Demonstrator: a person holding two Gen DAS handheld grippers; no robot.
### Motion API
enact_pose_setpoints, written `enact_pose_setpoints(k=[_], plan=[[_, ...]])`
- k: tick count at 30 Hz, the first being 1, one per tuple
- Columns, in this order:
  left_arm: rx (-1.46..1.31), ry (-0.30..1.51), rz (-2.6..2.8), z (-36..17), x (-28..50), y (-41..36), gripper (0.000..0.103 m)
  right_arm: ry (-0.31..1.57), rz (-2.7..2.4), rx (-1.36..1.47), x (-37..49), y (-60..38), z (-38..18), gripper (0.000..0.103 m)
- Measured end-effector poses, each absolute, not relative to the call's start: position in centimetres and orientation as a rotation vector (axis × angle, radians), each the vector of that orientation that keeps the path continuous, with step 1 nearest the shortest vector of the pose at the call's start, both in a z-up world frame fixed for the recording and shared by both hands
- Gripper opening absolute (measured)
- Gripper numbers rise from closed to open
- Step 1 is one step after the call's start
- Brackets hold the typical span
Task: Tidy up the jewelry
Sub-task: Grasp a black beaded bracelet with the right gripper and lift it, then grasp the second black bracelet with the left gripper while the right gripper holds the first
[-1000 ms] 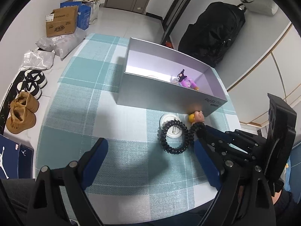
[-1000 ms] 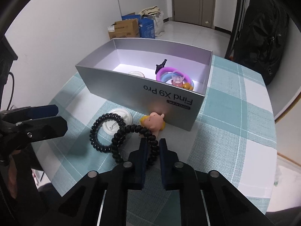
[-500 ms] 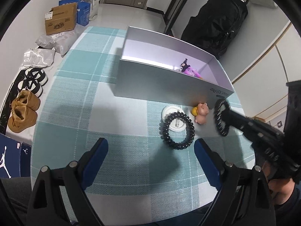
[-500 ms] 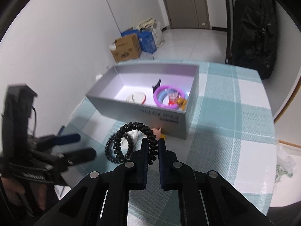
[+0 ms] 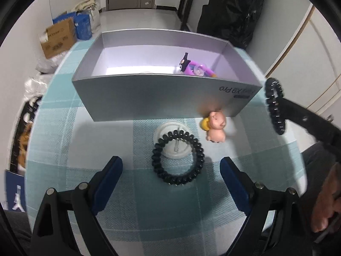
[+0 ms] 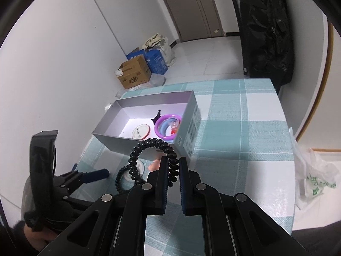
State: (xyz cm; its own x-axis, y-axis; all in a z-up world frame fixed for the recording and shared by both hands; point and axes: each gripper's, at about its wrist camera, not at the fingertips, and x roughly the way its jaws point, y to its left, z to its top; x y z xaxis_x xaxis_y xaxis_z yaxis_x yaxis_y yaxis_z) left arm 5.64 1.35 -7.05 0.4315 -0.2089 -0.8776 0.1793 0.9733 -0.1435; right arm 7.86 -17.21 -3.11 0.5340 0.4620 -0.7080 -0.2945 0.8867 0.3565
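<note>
Right gripper (image 6: 171, 171) pinches black coil bracelet (image 6: 153, 160), ring upright; left gripper (image 5: 170, 179) wide.

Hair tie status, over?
Right tongs shut on hair tie, lifted, short of box. Left tongs open above second tie on table. Path to box unobstructed.

From my left view, the box's near wall (image 5: 162, 98) hides most of the purple rings (image 5: 200, 70) inside.

Blk hair ties (image 5: 178, 157), teal-checked tablecloth (image 5: 85, 140)
</note>
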Motion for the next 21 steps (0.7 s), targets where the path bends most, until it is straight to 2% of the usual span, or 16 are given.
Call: enact_pose_setpoints(k=[15,17,21], plan=[[0.088,1.076,-0.194,-7.6,5.2,0.9,0.087,0.89,0.457,0.225,7.8,-17.7,-2.9,0.009],[0.098,1.058,-0.211,-7.3,5.0,0.5,0.068,0.89,0.454,0.232,7.9,-17.8,-3.0,0.009],[0.105,1.051,-0.234,-7.2,4.8,-0.4,0.055,0.889,0.447,0.238,7.9,-17.9,-3.0,0.009]])
